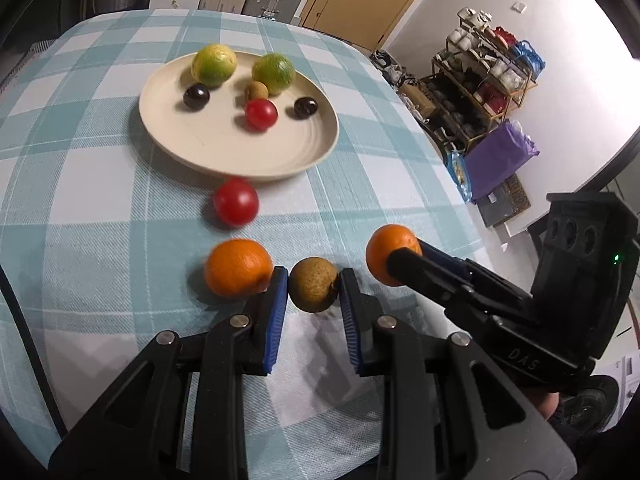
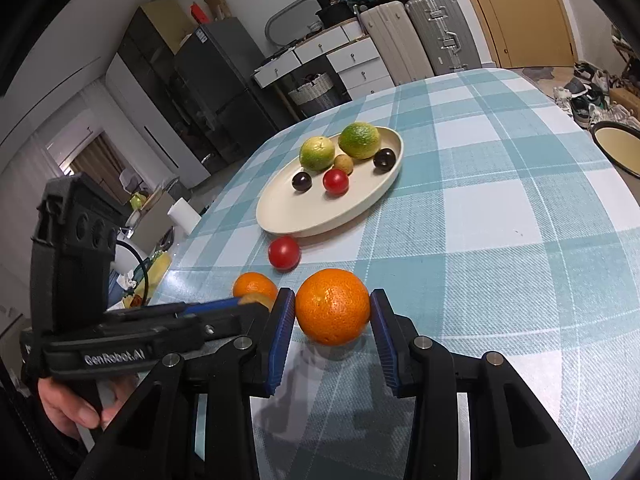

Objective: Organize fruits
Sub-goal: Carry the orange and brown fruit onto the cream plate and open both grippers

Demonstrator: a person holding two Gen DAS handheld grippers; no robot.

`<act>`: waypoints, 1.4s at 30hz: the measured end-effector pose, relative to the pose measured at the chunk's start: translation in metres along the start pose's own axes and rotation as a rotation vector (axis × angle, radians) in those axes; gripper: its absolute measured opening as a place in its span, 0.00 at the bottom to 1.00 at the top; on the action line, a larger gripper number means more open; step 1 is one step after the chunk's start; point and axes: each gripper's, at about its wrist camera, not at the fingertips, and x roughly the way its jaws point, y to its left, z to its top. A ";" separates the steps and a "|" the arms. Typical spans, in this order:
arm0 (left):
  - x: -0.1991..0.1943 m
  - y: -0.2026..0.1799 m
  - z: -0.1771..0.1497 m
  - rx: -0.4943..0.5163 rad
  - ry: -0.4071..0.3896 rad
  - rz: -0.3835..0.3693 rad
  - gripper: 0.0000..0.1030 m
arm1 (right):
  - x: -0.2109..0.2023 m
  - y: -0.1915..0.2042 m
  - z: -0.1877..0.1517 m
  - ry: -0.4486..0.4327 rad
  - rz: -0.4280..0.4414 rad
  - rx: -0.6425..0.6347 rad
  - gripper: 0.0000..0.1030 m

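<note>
Left wrist view: the left hand-held gripper (image 1: 313, 286) is clenched on a small brown fruit (image 1: 313, 290), its blue pads pressing both sides. An orange (image 1: 238, 267) sits just beside the left finger on the checked counter (image 1: 100, 184). A red tomato (image 1: 236, 202) lies near the cream plate (image 1: 224, 156), which holds green citrus, dark fruits and another tomato.

Right wrist view: the right hand-held gripper (image 2: 333, 312) grasps a second orange (image 2: 333, 306) between its pads, just above the counter, with the plate beyond
</note>
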 end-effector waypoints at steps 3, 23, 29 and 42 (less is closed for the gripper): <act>-0.006 0.009 0.008 -0.016 -0.012 -0.010 0.22 | 0.006 0.004 0.006 0.006 0.003 -0.005 0.38; -0.015 0.090 0.099 -0.136 -0.081 0.030 0.22 | 0.060 0.028 0.073 0.052 0.039 -0.070 0.38; -0.002 0.111 0.120 -0.155 -0.087 0.049 0.22 | 0.084 0.033 0.095 0.066 0.049 -0.085 0.38; 0.023 0.129 0.156 -0.160 -0.110 0.044 0.22 | 0.129 0.039 0.126 0.097 0.007 -0.124 0.38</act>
